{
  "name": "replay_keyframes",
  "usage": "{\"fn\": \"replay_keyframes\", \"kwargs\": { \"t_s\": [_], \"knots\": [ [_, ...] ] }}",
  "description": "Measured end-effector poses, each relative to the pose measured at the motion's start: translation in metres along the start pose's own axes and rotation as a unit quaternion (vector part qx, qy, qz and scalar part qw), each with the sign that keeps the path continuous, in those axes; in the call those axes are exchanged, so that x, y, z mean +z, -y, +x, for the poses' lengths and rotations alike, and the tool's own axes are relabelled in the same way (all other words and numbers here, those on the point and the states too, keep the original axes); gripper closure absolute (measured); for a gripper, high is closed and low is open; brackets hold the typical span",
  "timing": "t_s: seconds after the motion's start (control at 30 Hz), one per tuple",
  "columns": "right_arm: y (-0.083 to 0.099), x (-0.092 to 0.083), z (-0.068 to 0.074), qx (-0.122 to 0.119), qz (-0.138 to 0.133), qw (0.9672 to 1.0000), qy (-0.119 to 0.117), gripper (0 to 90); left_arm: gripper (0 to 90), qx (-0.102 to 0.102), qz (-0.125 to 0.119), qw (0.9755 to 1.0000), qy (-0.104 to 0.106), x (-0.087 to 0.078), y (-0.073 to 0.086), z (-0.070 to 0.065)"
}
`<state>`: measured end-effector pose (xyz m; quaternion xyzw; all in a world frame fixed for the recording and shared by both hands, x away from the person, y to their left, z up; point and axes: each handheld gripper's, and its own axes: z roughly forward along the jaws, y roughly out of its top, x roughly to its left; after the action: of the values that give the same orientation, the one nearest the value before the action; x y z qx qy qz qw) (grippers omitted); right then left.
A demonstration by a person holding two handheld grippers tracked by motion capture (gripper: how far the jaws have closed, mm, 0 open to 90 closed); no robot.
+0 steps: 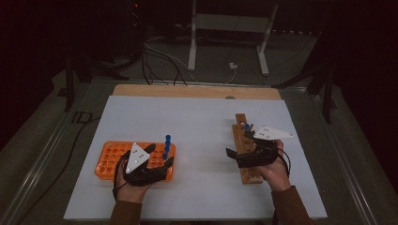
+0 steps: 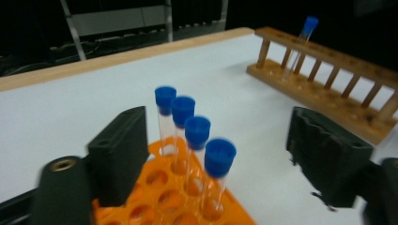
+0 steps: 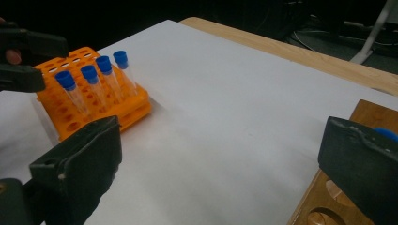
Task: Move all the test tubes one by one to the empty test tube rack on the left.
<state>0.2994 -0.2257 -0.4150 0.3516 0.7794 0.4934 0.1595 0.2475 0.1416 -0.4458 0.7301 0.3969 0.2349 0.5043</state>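
Tubes: four in orange rack | left hand-held gripper: wide open, empty

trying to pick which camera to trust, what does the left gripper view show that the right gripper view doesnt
Left gripper view: the length of the wooden rack with one blue-capped tube standing in it, and the left gripper with its jaws open around the orange rack's tubes.

Right gripper view: the right gripper, open above the wooden rack's corner.

Both: the orange rack with four blue-capped tubes in a row, and the white table.
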Motion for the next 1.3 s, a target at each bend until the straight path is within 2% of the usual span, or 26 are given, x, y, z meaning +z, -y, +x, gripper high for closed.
{"fn": "replay_keyframes", "kwargs": {
  "t_s": [0.1, 0.27, 0.4, 0.5, 0.7, 0.87, 1.03, 1.17, 1.3],
  "knots": [
    [0.001, 0.001, -0.002, 0.001, 0.001, 1.0000, 0.003, 0.6, 16.8, -0.006, -0.006, 1.0000, 0.000, 0.002, -0.004, -0.003],
    [0.001, -0.001, -0.007, 0.005, -0.004, 0.9999, 0.012, 0.6, 15.1, -0.004, -0.013, 0.9999, -0.001, 0.004, -0.009, -0.011],
    [0.001, -0.004, -0.013, 0.010, -0.007, 0.9997, 0.023, 0.6, 9.8, -0.002, -0.014, 0.9999, -0.005, 0.007, -0.012, -0.017],
    [0.002, -0.005, -0.018, 0.008, -0.008, 0.9993, 0.036, 0.7, 8.4, -0.002, -0.014, 0.9999, -0.004, 0.008, -0.014, -0.020],
    [0.006, -0.005, -0.032, 0.021, -0.008, 0.9983, 0.053, 0.7, 2.0, 0.000, -0.010, 0.9999, -0.003, 0.012, -0.015, -0.025],
    [0.010, -0.005, -0.042, 0.027, -0.014, 0.9979, 0.057, 0.7, 0.3, -0.004, -0.015, 0.9999, -0.005, 0.010, -0.016, -0.026],
    [0.010, -0.002, -0.051, 0.033, -0.030, 0.9969, 0.065, 0.7, 0.3, -0.006, -0.012, 0.9999, -0.002, 0.010, -0.014, -0.024],
    [0.012, 0.007, -0.059, 0.044, -0.018, 0.9960, 0.075, 0.9, 0.4, -0.012, -0.010, 0.9999, 0.000, 0.011, -0.012, -0.023],
    [0.012, 0.016, -0.064, 0.047, 0.001, 0.9956, 0.081, 9.0, 0.4, -0.017, -0.002, 0.9998, -0.004, 0.012, -0.011, -0.022]
  ]
}}
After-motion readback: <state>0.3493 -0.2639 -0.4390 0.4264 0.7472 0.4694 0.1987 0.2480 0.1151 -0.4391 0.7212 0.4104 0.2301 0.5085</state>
